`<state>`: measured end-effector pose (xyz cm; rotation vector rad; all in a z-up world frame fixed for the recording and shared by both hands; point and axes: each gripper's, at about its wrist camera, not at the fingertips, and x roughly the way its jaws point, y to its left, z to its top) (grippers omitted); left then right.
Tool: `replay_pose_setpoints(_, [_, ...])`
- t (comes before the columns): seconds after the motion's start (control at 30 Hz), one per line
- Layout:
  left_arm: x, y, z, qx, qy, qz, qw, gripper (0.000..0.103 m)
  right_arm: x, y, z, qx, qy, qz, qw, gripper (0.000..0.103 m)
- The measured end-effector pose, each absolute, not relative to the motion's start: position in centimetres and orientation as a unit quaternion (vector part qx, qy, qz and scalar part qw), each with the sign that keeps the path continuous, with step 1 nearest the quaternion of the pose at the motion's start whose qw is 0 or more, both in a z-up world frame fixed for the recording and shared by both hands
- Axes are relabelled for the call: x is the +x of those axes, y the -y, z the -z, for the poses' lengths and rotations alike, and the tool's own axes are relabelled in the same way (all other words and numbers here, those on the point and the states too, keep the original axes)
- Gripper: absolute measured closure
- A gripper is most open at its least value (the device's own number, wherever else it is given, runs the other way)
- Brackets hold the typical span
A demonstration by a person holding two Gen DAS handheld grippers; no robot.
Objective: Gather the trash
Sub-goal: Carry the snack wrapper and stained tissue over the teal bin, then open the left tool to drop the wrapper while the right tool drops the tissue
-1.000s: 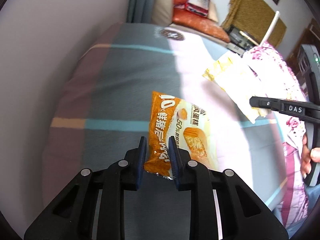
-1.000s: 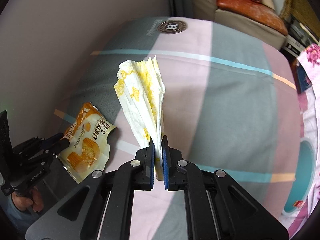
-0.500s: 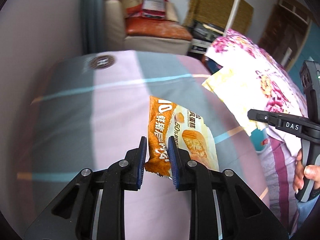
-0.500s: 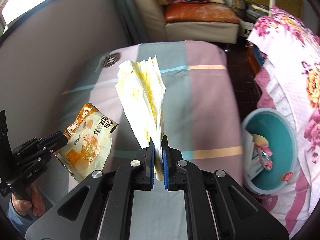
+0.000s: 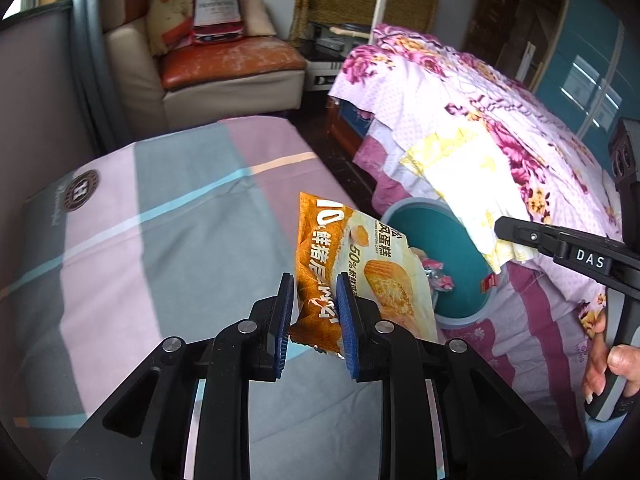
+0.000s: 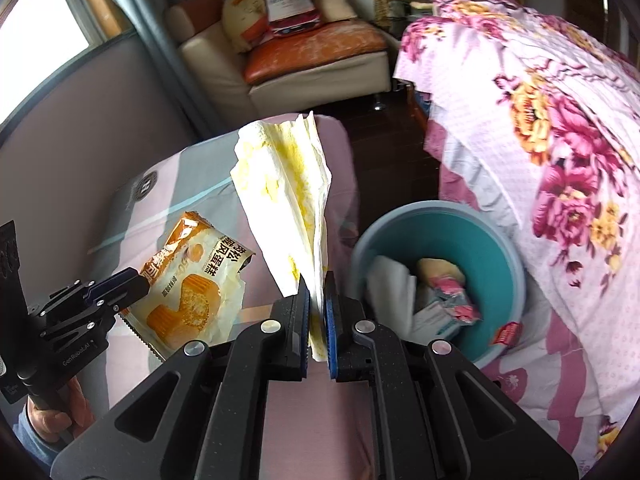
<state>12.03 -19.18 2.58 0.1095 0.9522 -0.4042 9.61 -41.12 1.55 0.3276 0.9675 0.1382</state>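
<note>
Bin mouth faces up, nothing over it; trash lies low inside, room above. My wrapper and tissue hang over the striped bed edge, just beside the rim. Floral quilt crowds the bin's far side and overhangs it. Dark floor gap runs between the beds. Sofa blocks the far end.

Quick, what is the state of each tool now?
Left tool: closed on the orange cake wrapper.
Right tool: closed on the yellow-stained paper napkin.
</note>
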Motion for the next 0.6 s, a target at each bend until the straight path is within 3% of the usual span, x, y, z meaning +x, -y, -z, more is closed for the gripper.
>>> replay_pose_setpoints(0.6, [14.8, 31.4, 1.2, 0.089, -0.488, 0.256, 0.83, 0.08, 8.0, 52.6, 1.6, 0.212, -0.465, 0.017, 0.859, 0.094])
